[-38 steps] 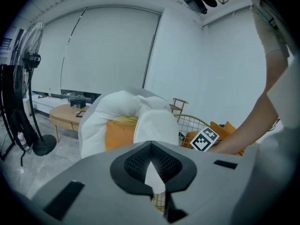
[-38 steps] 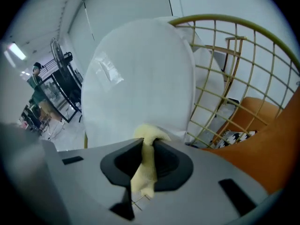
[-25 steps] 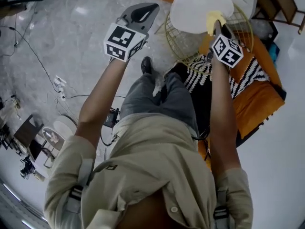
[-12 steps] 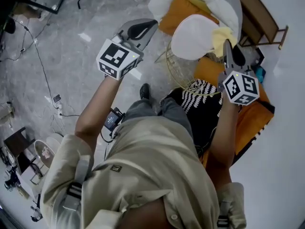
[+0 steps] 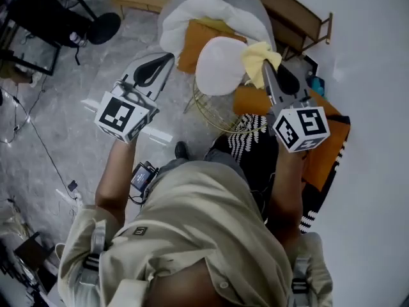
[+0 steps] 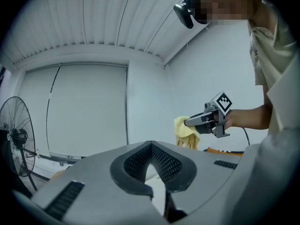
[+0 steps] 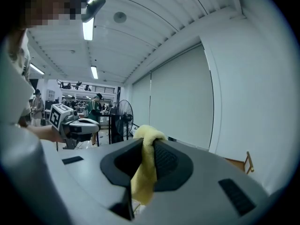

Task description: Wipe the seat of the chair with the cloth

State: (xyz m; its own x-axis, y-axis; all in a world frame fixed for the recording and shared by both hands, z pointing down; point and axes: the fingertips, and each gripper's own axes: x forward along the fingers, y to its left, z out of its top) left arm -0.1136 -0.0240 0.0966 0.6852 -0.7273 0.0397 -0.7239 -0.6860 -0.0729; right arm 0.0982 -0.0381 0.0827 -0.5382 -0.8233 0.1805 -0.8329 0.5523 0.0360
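The yellow cloth (image 5: 259, 56), still pinched by the right gripper (image 5: 266, 70), is lifted beside the right edge of the round white chair seat (image 5: 219, 66) (wiping seemingly paused), while the empty left gripper (image 5: 163, 61) is kept pressed together.

Both arms stretched forward, left claw (image 5: 166, 59) closed empty, right claw (image 5: 266, 68) pinching cloth (image 5: 255, 56)

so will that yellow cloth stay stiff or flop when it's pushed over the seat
Probably floppy: the yellow cloth droops in folds from the right gripper. Likely light, since a small pinch holds it up. Its fluffy surface should grip, not slide.
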